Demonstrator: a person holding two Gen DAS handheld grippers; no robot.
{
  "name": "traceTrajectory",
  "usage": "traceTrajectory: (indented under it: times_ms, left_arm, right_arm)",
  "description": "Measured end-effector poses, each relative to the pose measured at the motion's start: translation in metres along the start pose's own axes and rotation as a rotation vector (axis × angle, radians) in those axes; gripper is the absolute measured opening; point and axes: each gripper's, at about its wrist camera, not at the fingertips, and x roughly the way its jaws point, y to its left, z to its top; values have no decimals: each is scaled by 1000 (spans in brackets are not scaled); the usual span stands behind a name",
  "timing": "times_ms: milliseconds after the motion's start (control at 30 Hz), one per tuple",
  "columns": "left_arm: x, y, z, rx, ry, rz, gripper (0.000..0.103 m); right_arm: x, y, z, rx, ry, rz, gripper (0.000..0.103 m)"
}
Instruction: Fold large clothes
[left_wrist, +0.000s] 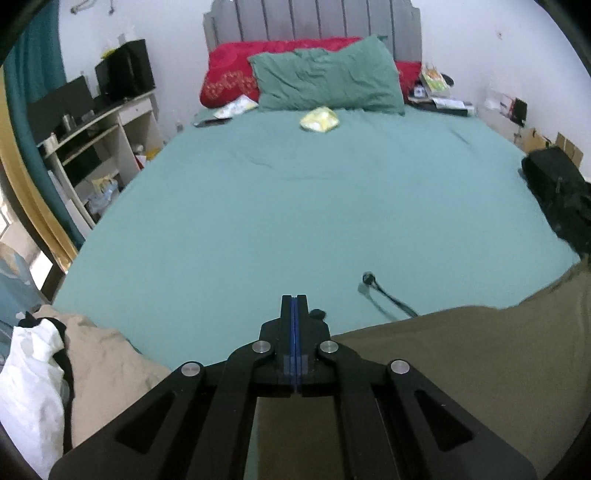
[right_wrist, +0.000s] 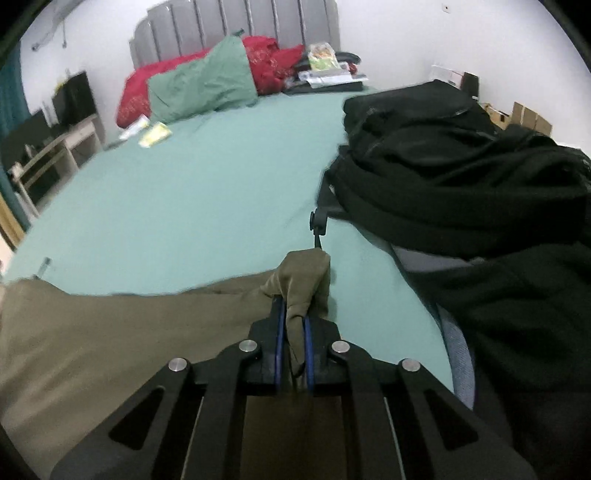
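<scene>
olive cloth (right_wrist: 92, 332) bunched soft in right gripper (right_wrist: 294, 310).

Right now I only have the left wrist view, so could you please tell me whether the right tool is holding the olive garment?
Observer: Yes, the right tool is shut on a bunched corner of the olive garment.
Operator: Thank you. What is under the black clothes on that side?
Observer: A grey-blue fabric shows beneath the near edge of the black clothes.
Operator: Is anything just beyond the held corner?
Observer: A black drawstring toggle lies just past it on the green sheet.
</scene>
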Motion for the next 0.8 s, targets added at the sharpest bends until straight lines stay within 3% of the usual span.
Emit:
traceTrajectory:
  times_ms: [67,133,167,200,267,433,500,700,800]
  left_arm:
    - [-8,0,-2,-26,12,-32,1]
    - [-16,-7,-11,-17,26,-57,21]
    - [-23,-13,-19,-15,27,-81,34]
    - [-29,-21,-26,-13,35,-116,38]
    - [-39,-38,-44,7,69,-179,38]
    - [-57,-89,-91,67,149,-308,38]
    - [-57,-104,-107,91,190,-325,38]
    - [-31,-118,-140,115,213,-241,37]
    - [-17,-122,-148,105,216,-209,37]
  right_arm:
    - [9,-4,-6,27,43,-6,10]
    - [13,-9,-12,34,71,-7,18]
    - [10,-12,-13,37,74,-23,30]
    - [6,-13,-13,38,71,-43,44]
    - [-11,-14,-14,51,31,-57,56]
    - [-64,23,-20,-15,-74,24,62]
    - [-79,46,-31,-53,-76,114,62]
    - [-86,127,-79,-205,-5,312,62]
    - [-57,144,-101,-221,79,258,63]
